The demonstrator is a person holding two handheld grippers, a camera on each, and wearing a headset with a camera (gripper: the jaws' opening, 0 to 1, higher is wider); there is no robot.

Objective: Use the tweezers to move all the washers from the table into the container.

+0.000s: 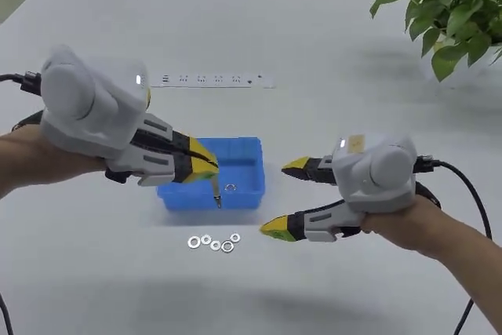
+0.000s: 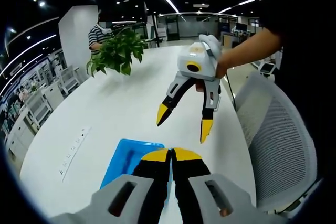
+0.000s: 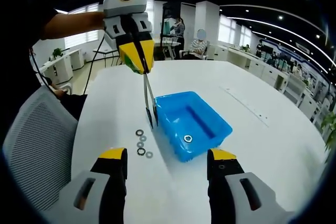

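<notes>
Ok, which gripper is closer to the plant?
Right. The right gripper is on the plant's side of the blue container, well short of it; the left gripper, holding tweezers, is over the container's other side.

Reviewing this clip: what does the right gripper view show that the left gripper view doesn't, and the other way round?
Right gripper view: the left gripper, jaws shut on the tweezers, loose washers on the white table, and one washer inside the blue container. Left gripper view: the right gripper, jaws open, held in a hand. Both: that container and the table.
</notes>
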